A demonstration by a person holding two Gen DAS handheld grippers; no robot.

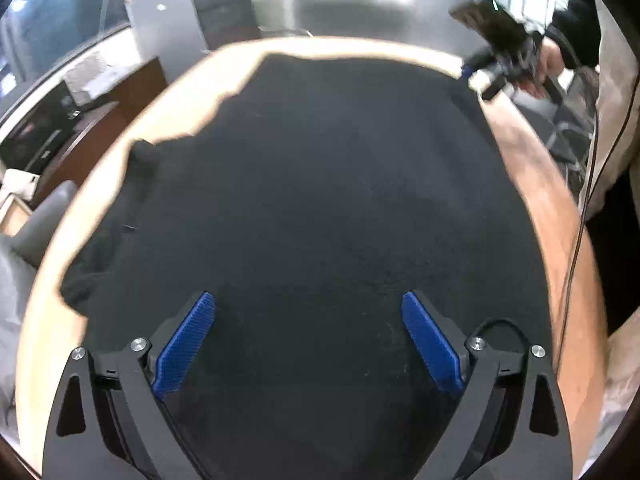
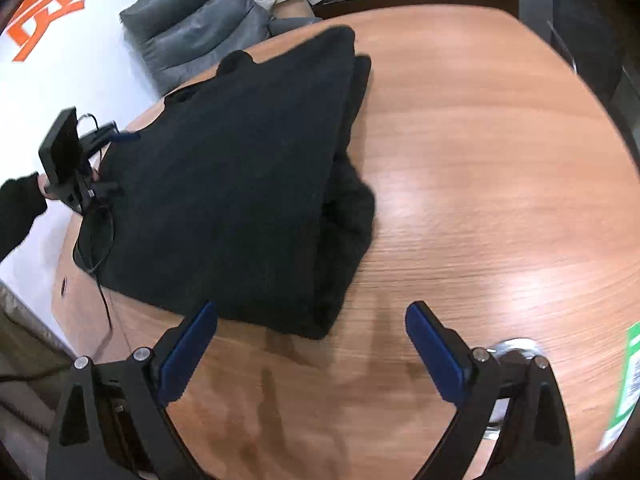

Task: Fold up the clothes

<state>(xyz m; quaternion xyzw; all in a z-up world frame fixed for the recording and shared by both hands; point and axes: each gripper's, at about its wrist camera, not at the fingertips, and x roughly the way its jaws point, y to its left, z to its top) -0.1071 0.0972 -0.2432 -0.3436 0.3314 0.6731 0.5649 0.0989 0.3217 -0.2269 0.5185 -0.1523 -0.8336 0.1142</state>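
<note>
A black garment (image 1: 320, 180) lies folded on the round wooden table (image 1: 92, 200) and fills most of the left wrist view. My left gripper (image 1: 307, 298) hovers open over it, with nothing between the blue pads. In the right wrist view the garment (image 2: 224, 184) is a thick stack with layered edges on its right side. My right gripper (image 2: 313, 306) stands open above the bare table (image 2: 480, 160), at the garment's near corner. The left gripper (image 2: 120, 136) shows at the garment's far left edge, held by a hand with a dark sleeve (image 2: 20, 204). The right gripper (image 1: 480, 76) appears blurred at the top right.
A grey armchair (image 2: 192, 20) stands beyond the table's far edge. A thin black cable (image 2: 100, 280) trails off the table's left side. A green and white label (image 2: 628, 380) and a metal piece (image 2: 516, 348) sit at the right. A dark cabinet (image 1: 228, 12) stands behind.
</note>
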